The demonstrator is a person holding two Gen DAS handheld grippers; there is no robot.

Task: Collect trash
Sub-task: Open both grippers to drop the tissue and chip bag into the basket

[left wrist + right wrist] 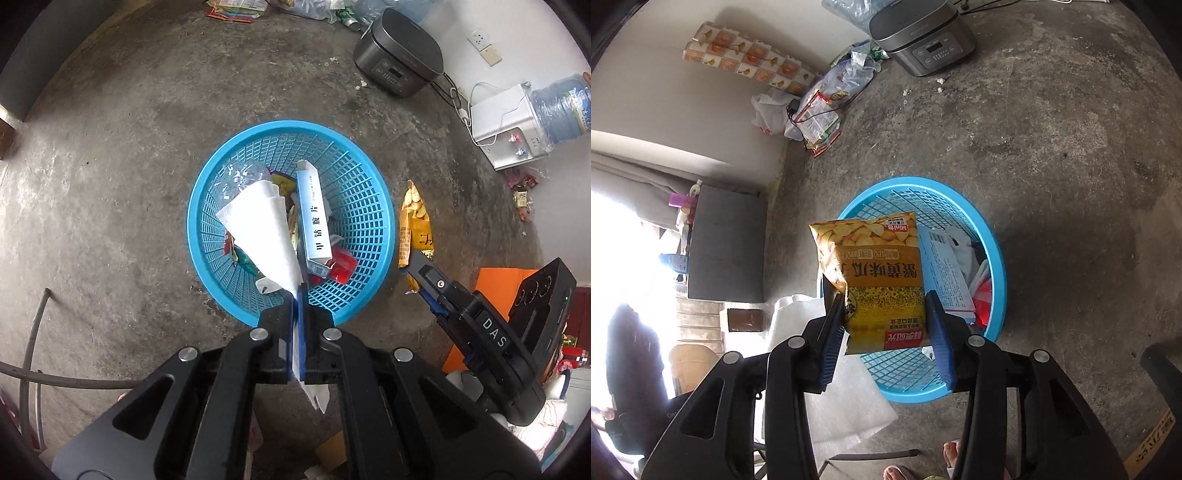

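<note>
Floor: a bare grey concrete floor (122,155), stained and mottled, carried everything listed.

Basket: a round sky-blue plastic mesh basket (354,192) stood on that floor, already part filled with a white medicine carton printed in blue (314,218), a red wrapper (343,264) and crumpled clear plastic film (240,177).

Appliance: a dark grey rice cooker (399,55) sat well apart from the basket, near the wall.

Loose litter: printed packets and plastic bags (827,110) lay heaped in the far corner, uncollected.

Left gripper (297,291): black, blue-padded, jaws pressed together on a white paper napkin (262,229), which fanned out above the basket's opening; a tail of it hung behind the pads.

Right gripper (884,314): jaws stood partly spread with a yellow crisp packet (875,273) between the pads, its lower edges against them. The packet hung by the basket's rim; whether it was fully over the opening could not be told, the two views disagreeing.

Step in hand, as judged: delivery of both pieces to the basket.

Next move, as judged: spread the left jaws so the napkin falls inside; bring the packet squarely over the opening before letting go, since it could drop outside the rim.
</note>
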